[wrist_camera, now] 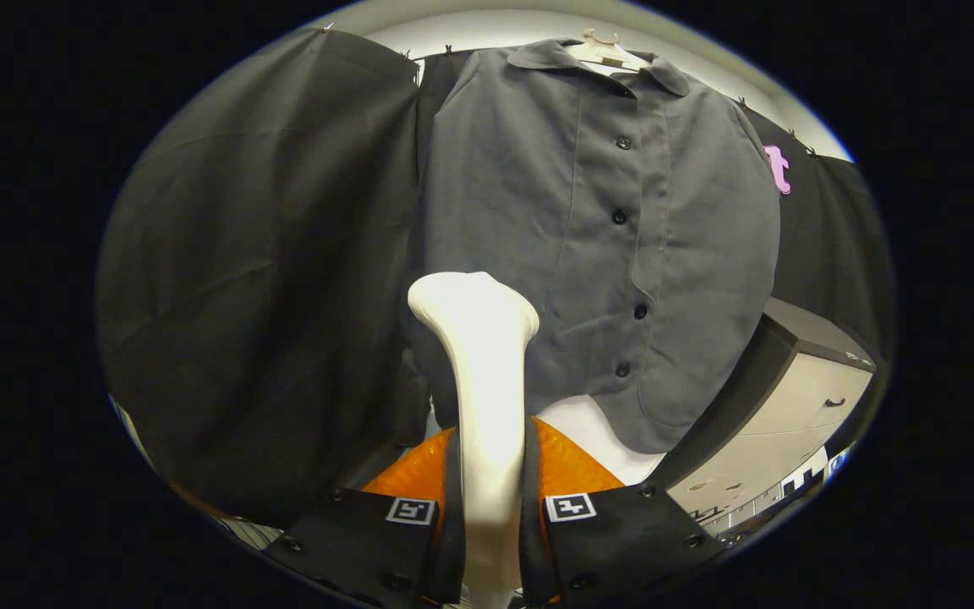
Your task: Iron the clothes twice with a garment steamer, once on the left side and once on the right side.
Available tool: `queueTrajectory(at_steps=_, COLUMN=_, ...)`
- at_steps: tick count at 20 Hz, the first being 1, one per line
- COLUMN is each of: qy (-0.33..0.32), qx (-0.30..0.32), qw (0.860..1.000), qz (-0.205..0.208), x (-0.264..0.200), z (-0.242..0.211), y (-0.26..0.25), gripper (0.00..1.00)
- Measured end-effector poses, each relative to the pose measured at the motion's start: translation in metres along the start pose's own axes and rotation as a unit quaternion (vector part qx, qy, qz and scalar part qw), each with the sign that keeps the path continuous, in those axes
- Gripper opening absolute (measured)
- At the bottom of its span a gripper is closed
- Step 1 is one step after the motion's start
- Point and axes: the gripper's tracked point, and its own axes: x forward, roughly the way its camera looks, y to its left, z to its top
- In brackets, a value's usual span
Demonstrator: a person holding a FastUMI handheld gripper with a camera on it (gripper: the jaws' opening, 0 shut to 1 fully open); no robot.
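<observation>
Nearest, gripper (491, 499) clamped on the white garment steamer (483, 381), one finger pressed to each side of its handle. Handle upright between the fingers, widening above them into a flared head, tilted slightly toward the left. Square black-and-white markers (571, 507) on top of each finger block. Just behind the fingers, on both sides of the handle, something orange and ribbed (567, 465), what it is unclear.

Beyond the steamer head, a grey button-front shirt (605, 245), hung on a pale hanger (601, 51), collar at the top, dark buttons down the placket. Head of the steamer over the shirt's lower left part, near its left edge; touching or apart cannot be told. Placket and the shirt's right half well off to the right of the head. Under the shirt's hem, a white surface (593, 427).

Farther back, black cloth wall (259, 279) to the left and behind the shirt. Lower right, a pale cabinet (800, 423) with a dark top.
</observation>
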Motion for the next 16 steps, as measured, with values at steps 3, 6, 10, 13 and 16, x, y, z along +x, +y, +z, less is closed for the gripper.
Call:
queueTrajectory(at_steps=3, qy=0.012, qx=0.003, qw=1.0, qz=-0.001, x=0.001, z=-0.008, y=-0.002, gripper=0.34)
queueTrajectory(at_steps=6, qy=0.009, qx=0.008, qw=1.0, qz=-0.006, x=0.0, z=-0.007, y=-0.005, gripper=0.34)
queueTrajectory(at_steps=10, qy=-0.031, qx=0.014, qw=0.999, qz=-0.027, x=-0.011, z=0.018, y=-0.023, gripper=0.34)
queueTrajectory(at_steps=13, qy=-0.064, qx=0.013, qw=0.997, qz=-0.048, x=-0.02, z=0.046, y=-0.042, gripper=0.34)
queueTrajectory(at_steps=16, qy=-0.108, qx=0.014, qw=0.992, qz=-0.068, x=-0.036, z=0.088, y=-0.066, gripper=0.33)
